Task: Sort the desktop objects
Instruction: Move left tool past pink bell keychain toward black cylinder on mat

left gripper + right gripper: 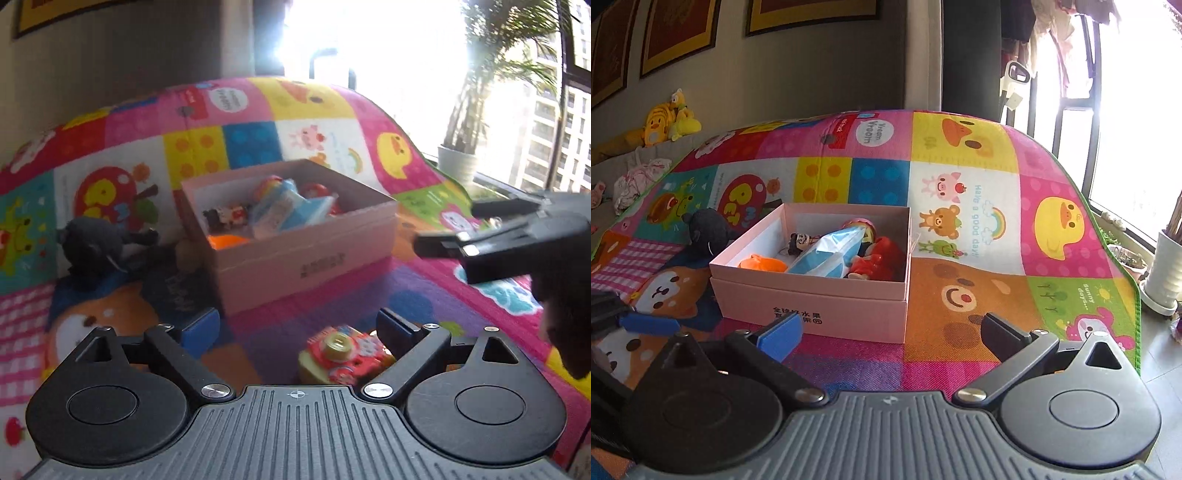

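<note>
Left gripper (299,325): jaws spread wide, gripping nothing; the red toy camera (345,356) lies on the play mat (317,107) between its fingers, nearer the 3 o'clock finger
Right gripper (890,334): jaws wide apart, empty; only mat between them
Pink box (812,295): at 12 o'clock of both grippers; holds 1 blue packet (827,254), dolls, 1 orange item (762,264)
Left view only: toy camera; right gripper entering at 3 o'clock
Right view only: yellow plush toys (670,120) at 10 o'clock
Black plush (92,243): at 9 o'clock of the box
</note>
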`<state>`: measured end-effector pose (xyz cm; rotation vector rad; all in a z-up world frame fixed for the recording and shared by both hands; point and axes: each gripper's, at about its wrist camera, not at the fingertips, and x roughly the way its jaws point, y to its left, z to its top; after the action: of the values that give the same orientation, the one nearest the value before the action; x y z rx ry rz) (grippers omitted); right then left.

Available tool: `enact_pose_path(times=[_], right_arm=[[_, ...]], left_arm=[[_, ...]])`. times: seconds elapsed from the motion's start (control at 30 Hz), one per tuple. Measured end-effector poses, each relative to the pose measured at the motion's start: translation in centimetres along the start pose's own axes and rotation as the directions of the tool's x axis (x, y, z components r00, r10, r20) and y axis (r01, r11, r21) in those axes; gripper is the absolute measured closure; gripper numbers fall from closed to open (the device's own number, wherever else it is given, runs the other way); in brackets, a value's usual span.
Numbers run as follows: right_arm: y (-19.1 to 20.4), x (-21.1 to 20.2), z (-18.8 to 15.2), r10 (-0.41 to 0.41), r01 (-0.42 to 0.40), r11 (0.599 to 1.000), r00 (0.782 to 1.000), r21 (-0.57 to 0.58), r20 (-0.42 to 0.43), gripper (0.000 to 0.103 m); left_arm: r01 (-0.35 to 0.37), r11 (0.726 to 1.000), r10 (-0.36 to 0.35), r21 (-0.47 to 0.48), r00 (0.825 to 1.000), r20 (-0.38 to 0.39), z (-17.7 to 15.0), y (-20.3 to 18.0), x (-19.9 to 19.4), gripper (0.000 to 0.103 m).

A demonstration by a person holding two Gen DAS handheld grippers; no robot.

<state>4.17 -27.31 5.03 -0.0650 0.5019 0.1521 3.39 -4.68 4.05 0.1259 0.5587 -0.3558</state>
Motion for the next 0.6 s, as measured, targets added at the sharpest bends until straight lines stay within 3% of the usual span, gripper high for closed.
enact_pose_path(times=[0.07, 0.13, 0.17, 0.2, 0.37, 0.6], right_arm=[[0.5, 0.5, -0.7, 0.009, -0.009, 1.0, 1.0, 0.005, -0.011, 0.0], [0.9, 0.8, -1.4, 0.043, -0.043, 0.999, 0.999, 0.019, -0.012, 0.0], [1.1, 0.9, -1.7, 0.055, -0.055, 0.998, 0.998, 0.029, -0.013, 0.0], [1.2, 1.1, -2.0, 0.069, -0.068, 0.997, 0.998, 0.044, -0.016, 0.0], [0.6, 1.5, -2.5, 0.077, -0.075, 0.989, 0.997, 0.125, -0.013, 0.0], [-0.1, 2.5, -2.7, 0.059, -0.046, 0.98, 0.996, 0.191, -0.062, 0.0]], left_arm=[[-0.071, 0.997, 0.072, -0.04, 0.997, 0.028, 0.9, 2.5, 0.3, 0.009], [-0.146, 0.988, 0.148, -0.05, 0.989, 0.029, 1.6, 5.1, 1.4, 0.023], [-0.179, 0.983, 0.179, -0.038, 0.984, 0.007, 1.8, 6.2, 2.4, 0.039], [-0.201, 0.979, 0.201, -0.026, 0.979, -0.023, 1.9, 7.2, 3.7, 0.041], [-0.217, 0.976, 0.217, 0.006, 0.974, -0.071, 2.0, 11.0, 8.7, 0.041], [-0.178, 0.983, 0.181, 0.043, 0.981, -0.074, 2.8, 12.3, 12.9, 0.045]])
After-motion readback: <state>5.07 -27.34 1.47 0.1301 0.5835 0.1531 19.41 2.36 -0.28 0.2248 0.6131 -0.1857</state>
